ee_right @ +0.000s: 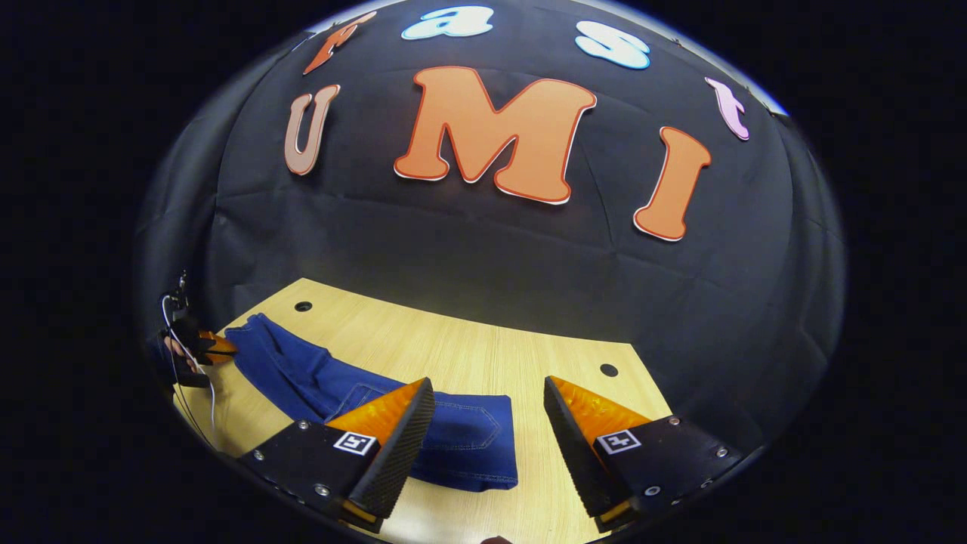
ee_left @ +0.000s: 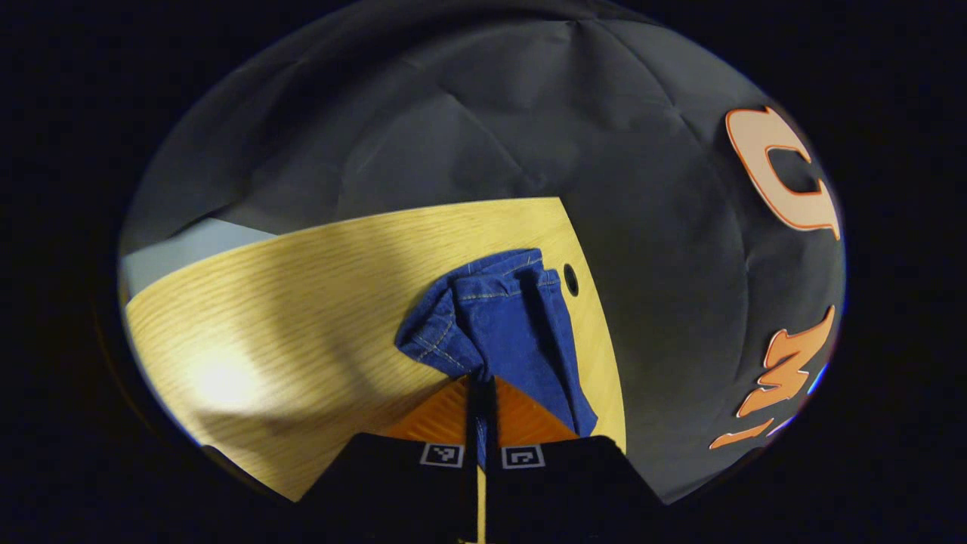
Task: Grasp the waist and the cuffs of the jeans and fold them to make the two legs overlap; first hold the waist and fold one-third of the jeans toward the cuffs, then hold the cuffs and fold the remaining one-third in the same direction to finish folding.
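The left claw (ee_left: 481,381) is pinched tight on the blue denim jeans (ee_left: 498,317) over the pale wooden worktop (ee_left: 302,302). The right claw (ee_right: 489,408) hangs wide open, empty, above the jeans' other end.

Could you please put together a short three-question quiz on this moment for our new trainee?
1. True or false: the left gripper is shut on the jeans.
2. How do the right gripper's jaws stand? A) wide open, B) clamped on denim, C) closed on nothing.
3. In the right gripper view, what lies stretched across the wooden table, running from the far left gripper towards the camera?

Key
1. True: both fingers pinch a bunched end of the denim.
2. A: the jaws are apart, with the near end of the jeans lying flat on the table between and beyond them.
3. The jeans.
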The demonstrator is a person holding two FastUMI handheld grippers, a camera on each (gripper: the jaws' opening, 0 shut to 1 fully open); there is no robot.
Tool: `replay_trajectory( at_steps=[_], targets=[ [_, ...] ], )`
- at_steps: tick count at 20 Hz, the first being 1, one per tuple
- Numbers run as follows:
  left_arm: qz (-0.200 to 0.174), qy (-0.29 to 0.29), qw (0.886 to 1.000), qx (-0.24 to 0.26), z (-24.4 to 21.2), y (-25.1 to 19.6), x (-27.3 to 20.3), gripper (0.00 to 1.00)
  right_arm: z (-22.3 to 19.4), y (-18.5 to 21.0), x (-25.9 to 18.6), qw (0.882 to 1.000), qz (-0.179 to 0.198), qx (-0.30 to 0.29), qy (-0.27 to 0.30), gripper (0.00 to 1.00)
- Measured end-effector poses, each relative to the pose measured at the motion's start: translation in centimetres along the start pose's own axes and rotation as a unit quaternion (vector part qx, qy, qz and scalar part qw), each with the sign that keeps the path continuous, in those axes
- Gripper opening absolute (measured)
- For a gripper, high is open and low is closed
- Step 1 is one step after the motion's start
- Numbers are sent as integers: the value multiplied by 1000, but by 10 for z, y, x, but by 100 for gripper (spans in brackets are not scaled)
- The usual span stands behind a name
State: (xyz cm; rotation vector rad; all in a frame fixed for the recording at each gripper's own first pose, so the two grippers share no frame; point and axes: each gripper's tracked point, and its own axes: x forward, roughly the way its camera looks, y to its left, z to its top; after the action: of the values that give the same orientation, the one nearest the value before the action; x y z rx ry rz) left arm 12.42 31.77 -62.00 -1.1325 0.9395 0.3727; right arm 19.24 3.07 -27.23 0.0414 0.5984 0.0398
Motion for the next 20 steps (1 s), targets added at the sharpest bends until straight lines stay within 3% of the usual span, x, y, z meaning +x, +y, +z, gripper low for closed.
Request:
replay_trajectory(
  at_steps=[7, 12, 20],
  targets=[
    [-10, -59, 991, 117, 4, -54, -26, 2, 6, 3, 2, 1000, 20, 2, -13, 91],
    [-30, -87, 977, 192, 4, -98, -66, 2, 18, -16, 4, 999, 21, 7, -37, 91],
    [-120, -109, 945, 283, -46, -234, -127, 2, 20, -49, 3, 997, 15, 28, -65, 91]
  ],
)
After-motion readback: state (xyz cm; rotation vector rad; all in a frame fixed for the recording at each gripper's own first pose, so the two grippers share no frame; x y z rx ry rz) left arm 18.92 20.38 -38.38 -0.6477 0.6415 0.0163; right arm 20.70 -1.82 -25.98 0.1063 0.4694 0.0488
